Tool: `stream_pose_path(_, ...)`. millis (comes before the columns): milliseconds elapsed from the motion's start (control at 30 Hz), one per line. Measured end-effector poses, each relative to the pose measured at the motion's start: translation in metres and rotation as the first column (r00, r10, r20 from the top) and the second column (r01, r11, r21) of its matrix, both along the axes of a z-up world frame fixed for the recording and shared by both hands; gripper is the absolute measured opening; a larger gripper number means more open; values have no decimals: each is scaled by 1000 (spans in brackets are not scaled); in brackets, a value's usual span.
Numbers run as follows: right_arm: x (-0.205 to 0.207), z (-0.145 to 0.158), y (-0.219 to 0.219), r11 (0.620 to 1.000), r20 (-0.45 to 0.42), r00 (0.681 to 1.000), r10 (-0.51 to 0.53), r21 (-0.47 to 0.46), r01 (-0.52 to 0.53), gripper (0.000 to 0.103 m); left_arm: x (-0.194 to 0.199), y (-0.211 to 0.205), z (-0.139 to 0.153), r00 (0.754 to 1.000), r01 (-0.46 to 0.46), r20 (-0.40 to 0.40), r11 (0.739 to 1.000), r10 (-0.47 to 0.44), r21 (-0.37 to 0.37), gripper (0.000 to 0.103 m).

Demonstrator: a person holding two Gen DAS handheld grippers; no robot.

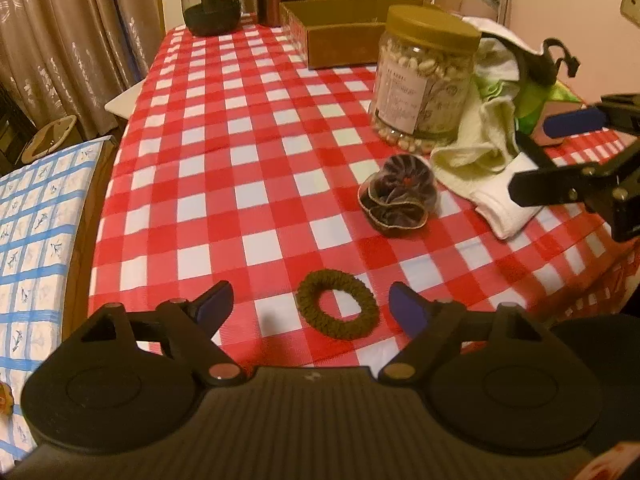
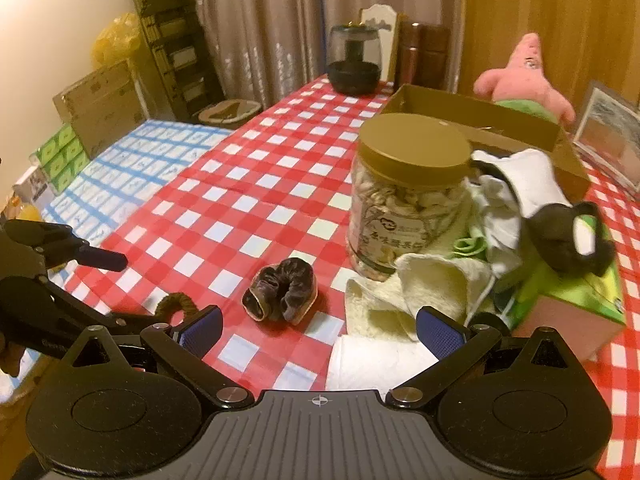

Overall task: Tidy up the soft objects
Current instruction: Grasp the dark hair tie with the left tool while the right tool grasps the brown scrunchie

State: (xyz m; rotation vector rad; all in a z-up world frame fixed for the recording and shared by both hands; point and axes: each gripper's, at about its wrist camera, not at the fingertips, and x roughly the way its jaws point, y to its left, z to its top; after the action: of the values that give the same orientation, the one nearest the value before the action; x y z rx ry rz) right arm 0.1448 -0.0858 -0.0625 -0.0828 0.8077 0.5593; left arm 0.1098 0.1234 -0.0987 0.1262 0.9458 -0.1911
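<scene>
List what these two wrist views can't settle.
- Cardboard box: inside hidden by its near wall in the left view, by the nut jar in the right.
- Brown hair tie: mostly covered by the left tongs in the right view; whole in the left.
- Cloth pile: separate items run together.
- Jar label: too small to read.

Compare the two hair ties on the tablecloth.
The brown hair tie is a thin, flat open ring; the dark hair tie is puffy, ruffled and bunched, its hole nearly closed. The brown one lies between the open left gripper's fingers; the dark one lies nearer the jar. Both lie ungrasped.
</scene>
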Motion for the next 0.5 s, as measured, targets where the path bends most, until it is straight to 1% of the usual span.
stream_pose_path(33,3,-2,2,1000,-3,1000,7,-2,-7,102,1,0,-3,1000,-4,-1,1000,4,-3,81)
stream_pose_path(100,10,-6,6,1000,-10,1000,24,0,-24,102,4,1,-8,1000,-10,-8,1000,10,-7,77)
stream_pose_path(200,17,-11,13,999,-14,999,48,-5,-48,101,7,1,-15,1000,-10,-16,1000,10,-17,73)
stream_pose_path(333,24,-15,21,997,-18,997,76,-13,-76,96,8,-2,-21,1000,7,-23,1000,-8,-17,69)
stream_pose_path(367,25,-17,23,997,-21,996,81,-14,-82,95,8,-3,-22,1000,11,-28,1000,-12,-25,67)
stream_pose_path(400,26,-18,24,996,-23,996,84,-15,-85,94,8,-4,-24,999,16,-32,1000,-17,-26,62)
stream_pose_path(500,31,-21,29,995,-33,995,96,-15,-96,90,9,-7,-28,999,33,-39,999,-34,-17,56)
